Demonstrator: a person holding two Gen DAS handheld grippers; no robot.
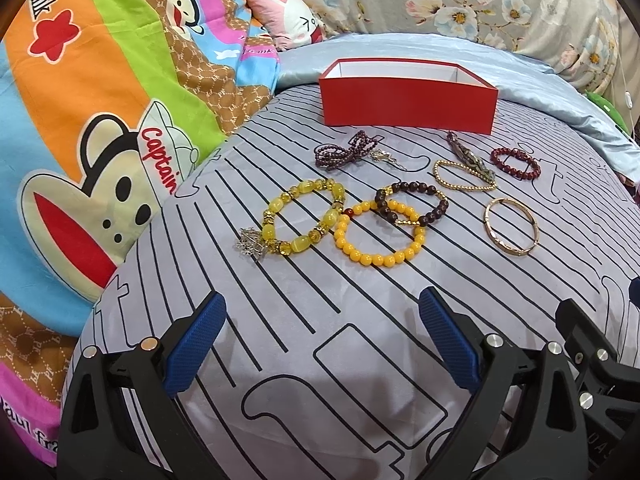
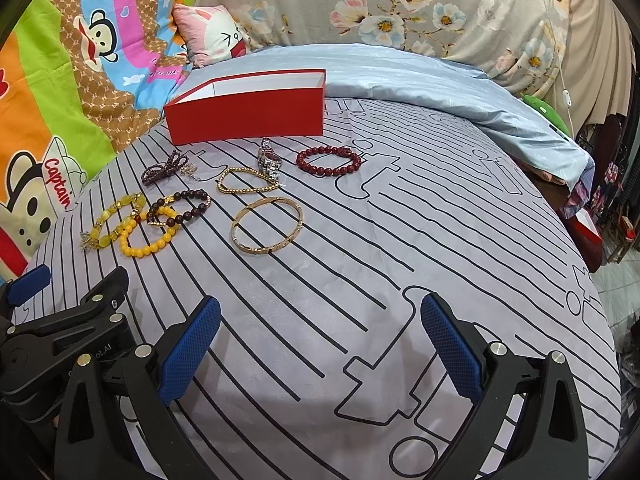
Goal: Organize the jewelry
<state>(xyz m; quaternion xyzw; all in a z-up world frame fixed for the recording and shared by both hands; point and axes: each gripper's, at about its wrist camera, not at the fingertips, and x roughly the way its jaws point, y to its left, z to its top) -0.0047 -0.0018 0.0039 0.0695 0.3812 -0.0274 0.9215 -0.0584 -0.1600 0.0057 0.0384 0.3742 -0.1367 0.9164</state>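
Beaded bracelets (image 1: 381,232) and smooth gold bangle (image 2: 267,225) are laid before red box (image 1: 408,108) (cardboard); left gripper (image 1: 322,344) and right gripper (image 2: 320,344) are held spread, empty.

- The left gripper (image 1: 322,344) is held low, its jaws spread wide apart with nothing between them.
- Its blue ribbed pads (image 1: 196,350) are angled outward in a V.
- The right gripper (image 2: 320,346) is held at a like height, its jaws likewise spread wide and empty.
- The two grippers are seen side by side, each at the edge of the other's view.
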